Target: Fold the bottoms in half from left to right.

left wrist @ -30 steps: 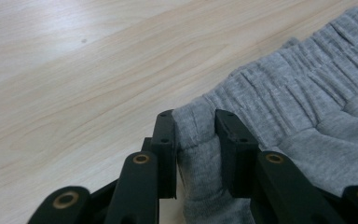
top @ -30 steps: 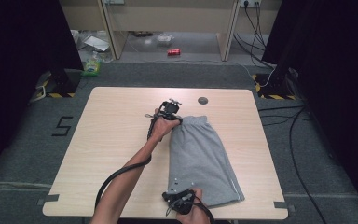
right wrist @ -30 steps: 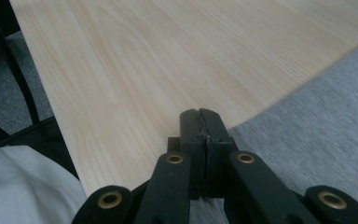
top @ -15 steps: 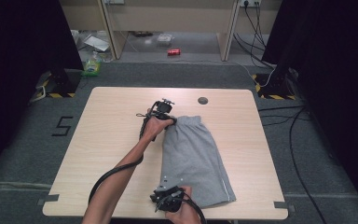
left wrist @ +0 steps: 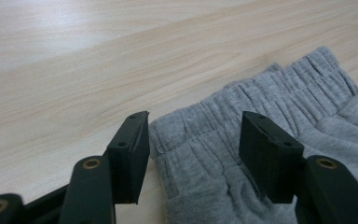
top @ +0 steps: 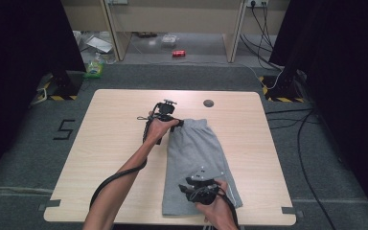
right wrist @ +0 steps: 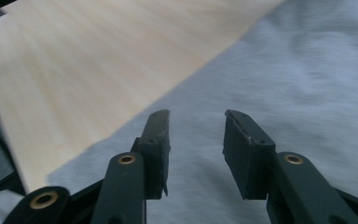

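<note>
Grey shorts (top: 199,153) lie folded lengthwise on the wooden table (top: 120,143), waistband at the far end. My left gripper (top: 170,117) is at that waistband's left corner. In the left gripper view the elastic waistband (left wrist: 200,140) lies between the open jaws of the left gripper (left wrist: 196,121); they have just been opening, and the pads do not press on it. My right gripper (top: 191,184) hovers over the near end of the shorts. In the right gripper view its jaws (right wrist: 196,114) have just been opening and stand apart above the flat grey cloth (right wrist: 279,79), holding nothing.
A small dark round cap (top: 208,103) sits in the tabletop beyond the shorts. Bare wood stretches to the left and right of the shorts. On the floor behind are a red can (top: 178,53), a green bottle (top: 95,67) and cables at the right.
The shorts shifted a little left with both grippers. The right gripper has since lifted off the near hem and moved right and farther in over the cloth.
</note>
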A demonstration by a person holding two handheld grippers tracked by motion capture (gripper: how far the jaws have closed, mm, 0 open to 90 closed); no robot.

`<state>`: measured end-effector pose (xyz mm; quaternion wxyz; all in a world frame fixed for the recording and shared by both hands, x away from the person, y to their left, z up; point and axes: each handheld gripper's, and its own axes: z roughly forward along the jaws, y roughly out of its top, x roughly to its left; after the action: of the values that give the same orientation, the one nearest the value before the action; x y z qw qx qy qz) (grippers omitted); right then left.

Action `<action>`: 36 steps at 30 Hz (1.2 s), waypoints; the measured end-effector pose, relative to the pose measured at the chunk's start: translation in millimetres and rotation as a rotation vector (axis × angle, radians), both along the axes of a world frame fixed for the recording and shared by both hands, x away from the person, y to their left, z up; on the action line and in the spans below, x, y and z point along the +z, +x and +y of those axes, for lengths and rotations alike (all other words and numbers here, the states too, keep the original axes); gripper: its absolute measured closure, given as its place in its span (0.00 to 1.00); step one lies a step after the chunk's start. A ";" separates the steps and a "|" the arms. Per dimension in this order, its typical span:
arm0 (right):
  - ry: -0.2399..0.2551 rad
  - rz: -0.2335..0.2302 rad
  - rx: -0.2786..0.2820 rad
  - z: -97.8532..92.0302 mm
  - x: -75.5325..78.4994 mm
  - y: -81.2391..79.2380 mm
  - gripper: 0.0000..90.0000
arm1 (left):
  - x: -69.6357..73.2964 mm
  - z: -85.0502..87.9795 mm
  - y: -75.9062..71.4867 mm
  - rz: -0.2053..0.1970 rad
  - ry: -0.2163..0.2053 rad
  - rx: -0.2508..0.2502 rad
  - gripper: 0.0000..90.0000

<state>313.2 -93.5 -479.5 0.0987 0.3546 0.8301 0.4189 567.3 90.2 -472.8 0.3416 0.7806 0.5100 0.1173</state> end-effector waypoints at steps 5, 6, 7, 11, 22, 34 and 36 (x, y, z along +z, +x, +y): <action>0.008 -0.031 -0.067 -21.4 9.2 21.8 0.65 | -0.6 3.7 -0.3 0.006 -0.009 0.019 0.44; 0.009 -0.032 -0.078 -24.9 10.7 25.9 0.65 | -0.8 5.3 -0.2 0.006 -0.016 0.021 0.43; 0.009 -0.035 -0.090 -28.9 12.2 31.7 0.64 | -0.9 6.4 -0.3 0.007 -0.018 0.024 0.43; 0.001 -0.043 -0.136 -42.0 15.4 51.6 0.64 | -1.7 12.0 -0.5 0.014 -0.027 0.036 0.42; -0.015 -0.026 -0.218 -64.4 13.1 88.2 0.62 | -1.8 20.6 -1.8 0.022 -0.053 0.043 0.41; -0.021 -0.020 -0.255 -76.4 9.0 117.4 0.57 | -4.6 24.2 -3.8 0.033 -0.073 0.046 0.40; -0.013 -0.023 -0.264 -77.5 11.2 124.5 0.57 | -4.2 23.8 -4.6 0.032 -0.077 0.043 0.39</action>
<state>437.8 -171.0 -468.3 0.1648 0.4551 0.7777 0.4010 562.7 114.0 -477.0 0.3608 0.7576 0.5361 0.0922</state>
